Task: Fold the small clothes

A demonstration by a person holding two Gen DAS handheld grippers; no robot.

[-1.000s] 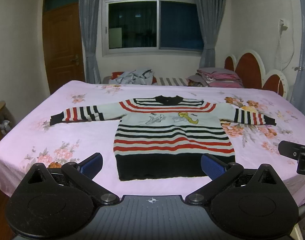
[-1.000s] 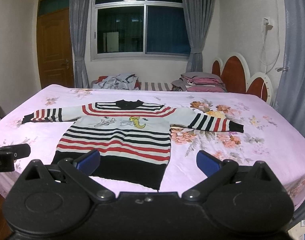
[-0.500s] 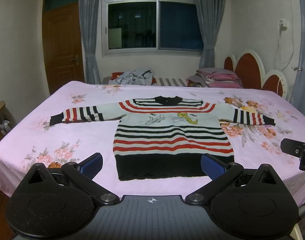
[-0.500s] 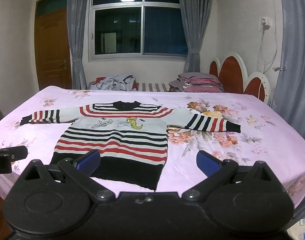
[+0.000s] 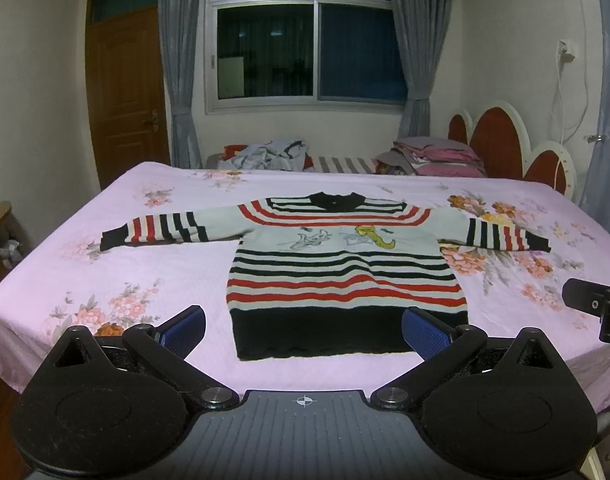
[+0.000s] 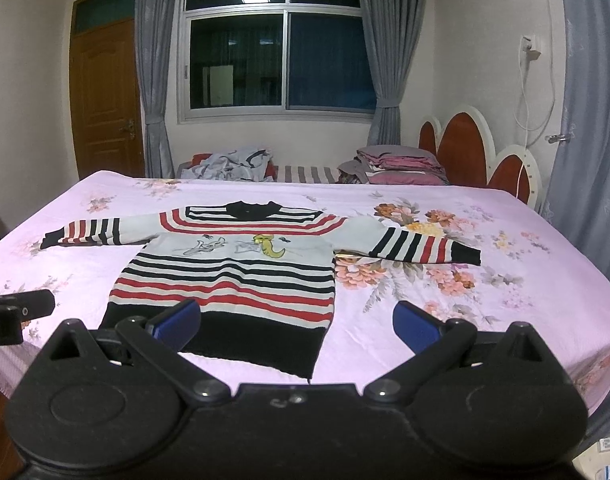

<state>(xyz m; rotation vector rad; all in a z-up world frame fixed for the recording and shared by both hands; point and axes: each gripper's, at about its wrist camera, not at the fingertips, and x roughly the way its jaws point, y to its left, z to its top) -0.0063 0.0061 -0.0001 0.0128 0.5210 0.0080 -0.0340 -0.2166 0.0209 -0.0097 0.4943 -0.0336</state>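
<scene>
Barely moved: both tools drifted slightly toward the bed.
I hold left tool (image 5: 303, 330) and right tool (image 6: 297, 326) spread wide, empty; sweater (image 5: 345, 264) ahead lies unfolded.

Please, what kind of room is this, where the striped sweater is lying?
It looks like a home bedroom. The sweater lies flat on a bed with a pink floral sheet; a red headboard stands at its right end, and a curtained window is behind.
</scene>
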